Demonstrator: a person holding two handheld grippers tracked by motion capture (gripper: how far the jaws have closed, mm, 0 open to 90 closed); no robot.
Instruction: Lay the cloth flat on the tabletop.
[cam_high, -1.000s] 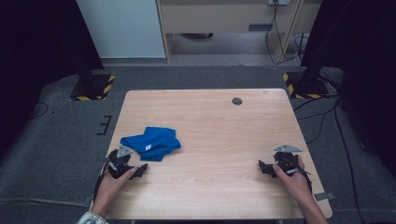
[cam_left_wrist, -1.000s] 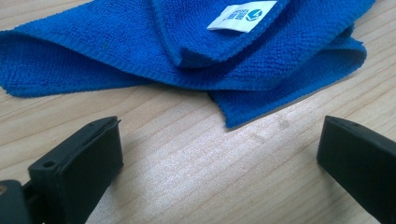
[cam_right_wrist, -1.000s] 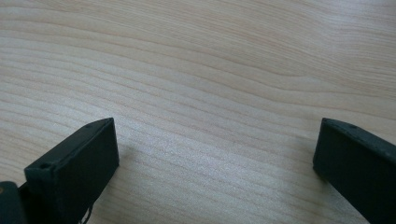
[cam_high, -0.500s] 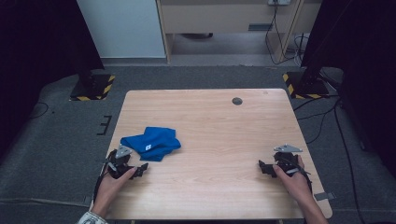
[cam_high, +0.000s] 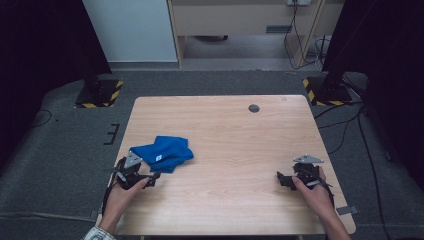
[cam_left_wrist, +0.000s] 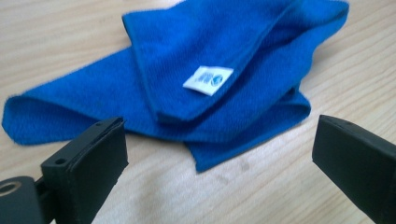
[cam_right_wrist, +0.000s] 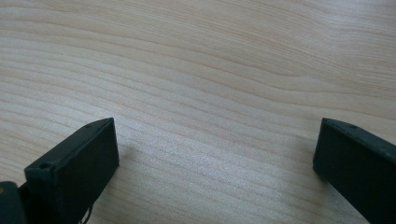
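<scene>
One blue cloth (cam_high: 164, 153), one wooden table (cam_high: 240, 200), two grippers, two hands.

The setting looks like a lab or recording studio rather than a home. A bare light wooden table (cam_high: 225, 125) stands alone on grey carpet (cam_high: 60, 150), flanked by black curtains (cam_high: 40, 50) and two black stand bases edged with yellow-and-black hazard tape (cam_high: 99, 94). Cables (cam_high: 350, 130) trail over the floor, and a beige cabinet (cam_high: 240, 15) lines the far wall beside a white panel (cam_high: 130, 30)
</scene>
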